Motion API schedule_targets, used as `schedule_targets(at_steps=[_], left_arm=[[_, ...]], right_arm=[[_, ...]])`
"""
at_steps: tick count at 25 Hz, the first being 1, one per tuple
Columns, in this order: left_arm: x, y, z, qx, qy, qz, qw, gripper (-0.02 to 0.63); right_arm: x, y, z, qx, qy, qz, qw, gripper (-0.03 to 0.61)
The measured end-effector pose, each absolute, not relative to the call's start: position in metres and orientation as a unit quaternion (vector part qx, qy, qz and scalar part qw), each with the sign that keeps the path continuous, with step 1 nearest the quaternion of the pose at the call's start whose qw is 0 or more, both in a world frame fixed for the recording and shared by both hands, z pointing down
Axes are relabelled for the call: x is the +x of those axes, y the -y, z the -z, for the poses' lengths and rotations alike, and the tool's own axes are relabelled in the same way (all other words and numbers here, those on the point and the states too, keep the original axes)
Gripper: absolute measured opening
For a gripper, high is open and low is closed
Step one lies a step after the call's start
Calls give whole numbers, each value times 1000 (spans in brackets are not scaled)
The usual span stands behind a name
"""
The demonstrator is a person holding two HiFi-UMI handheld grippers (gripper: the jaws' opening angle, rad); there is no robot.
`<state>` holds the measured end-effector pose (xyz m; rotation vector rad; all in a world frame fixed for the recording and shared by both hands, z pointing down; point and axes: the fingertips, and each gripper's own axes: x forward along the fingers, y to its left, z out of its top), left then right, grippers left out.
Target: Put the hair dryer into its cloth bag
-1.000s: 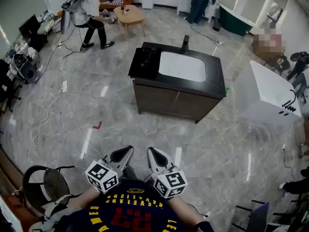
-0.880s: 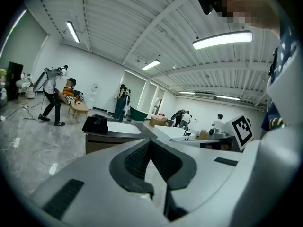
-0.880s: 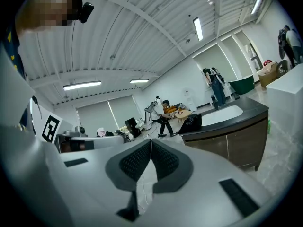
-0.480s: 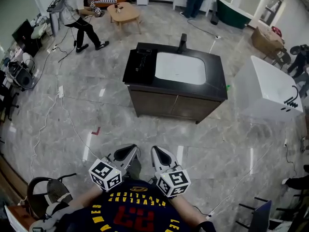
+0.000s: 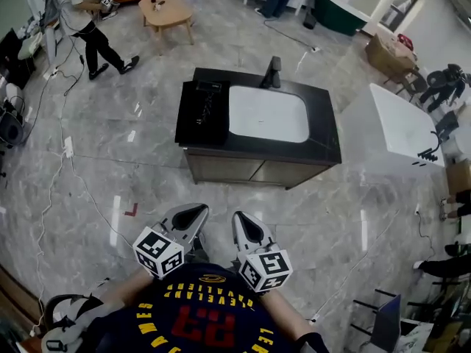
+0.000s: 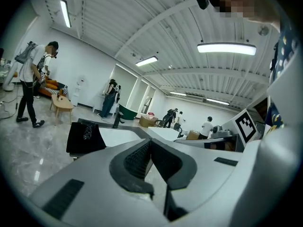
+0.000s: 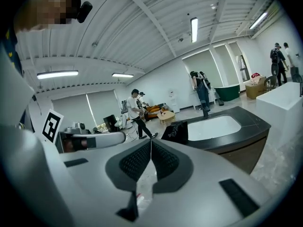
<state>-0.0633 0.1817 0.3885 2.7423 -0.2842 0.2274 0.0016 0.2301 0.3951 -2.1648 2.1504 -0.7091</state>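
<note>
A person in a dark printed shirt [image 5: 202,322] stands on a marble floor [image 5: 96,168] facing a black-topped vanity [image 5: 235,169], with a handheld gripper in each hand held close to the body. The left gripper [image 5: 195,213] has its jaws closed on nothing, and its own view shows the ribbed pads pressed together. The right gripper [image 5: 241,223] is likewise closed and empty. The two sit side by side, near each other without touching. Both point toward the vanity and are well apart from it. On the vanity's surface [image 5: 324,142] a white sink basin [image 5: 268,114] fills the middle and right, with a dark faucet [image 5: 274,70] at the far edge. The black cloth bag [image 5: 204,112] lies flat at the left end of the surface, just beside the basin, with a cord [image 6: 87,131] resting on top of it. The hair dryer [image 5: 208,88] is probably the dark shape at the bag's far end, toward the far-left corner, though black on black makes it hard to separate from the cloth. A white bathtub [image 5: 397,127] stands on the floor to the right of the vanity. Beyond the vanity, another person [image 5: 77,13] stands near a small wooden table [image 5: 168,9]. Cables [image 5: 70,175] lie across the floor at the left.
</note>
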Motion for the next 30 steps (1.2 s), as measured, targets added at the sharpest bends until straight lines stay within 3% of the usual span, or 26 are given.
schedule_targets(at_steps=[14, 30], left_arm=[[-31, -41, -433, 961, 162, -107, 196, 3], [57, 101, -497, 916, 304, -197, 173, 6]], right_arm=[[52, -142, -429, -693, -668, 271, 13, 9], [191, -26, -423, -620, -729, 287, 49, 9]])
